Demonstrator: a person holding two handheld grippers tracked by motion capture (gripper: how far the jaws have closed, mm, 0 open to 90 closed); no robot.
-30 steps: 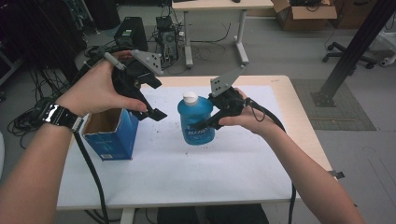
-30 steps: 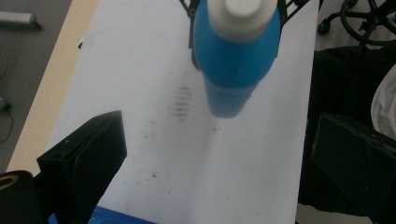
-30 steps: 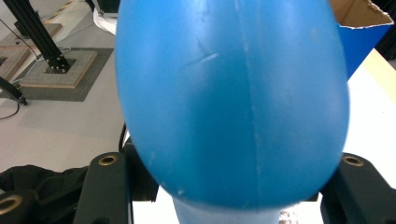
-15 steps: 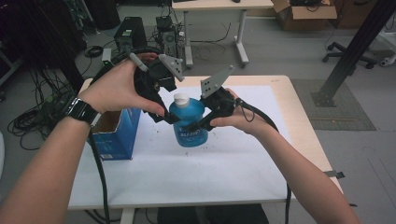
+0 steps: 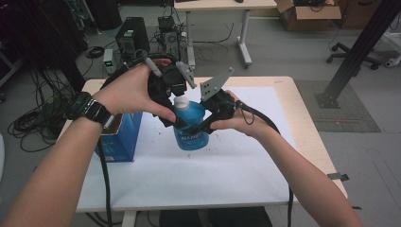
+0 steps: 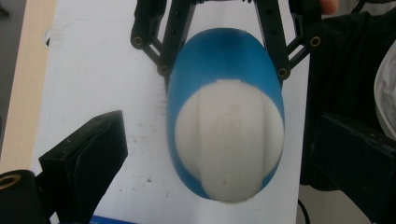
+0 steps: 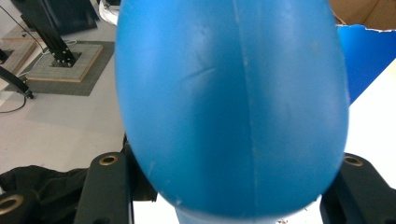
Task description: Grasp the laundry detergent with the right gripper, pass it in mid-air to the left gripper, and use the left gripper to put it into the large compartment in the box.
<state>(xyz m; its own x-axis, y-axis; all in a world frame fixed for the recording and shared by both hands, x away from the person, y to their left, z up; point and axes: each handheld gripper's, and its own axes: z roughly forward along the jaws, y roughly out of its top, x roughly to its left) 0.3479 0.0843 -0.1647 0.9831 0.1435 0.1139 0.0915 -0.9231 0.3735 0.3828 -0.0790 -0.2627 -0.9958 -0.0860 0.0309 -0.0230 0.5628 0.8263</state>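
Observation:
A blue plastic bottle [image 5: 190, 130] with a white cap [image 5: 181, 102] is held just above the white sheet, slightly tilted. My right gripper [image 5: 199, 124] comes in from the right and is shut on the bottle's body [image 7: 233, 107], which bulges between its jaws. My left gripper [image 5: 179, 112] hangs over the bottle's top. In the left gripper view the white cap [image 6: 229, 144] sits between its two jaws with a gap on each side, so the left gripper [image 6: 215, 154] is open around it.
An open blue cardboard box [image 5: 118, 137] stands at the table's left, close to my left forearm. A white sheet [image 5: 236, 175] covers the wooden table [image 5: 302, 113]. Cables trail off the near edge. Desks, a computer and boxes stand on the floor beyond.
My left gripper has swung right and a little down, from above the blue box to over the bottle's cap. The right gripper and bottle have hardly moved.

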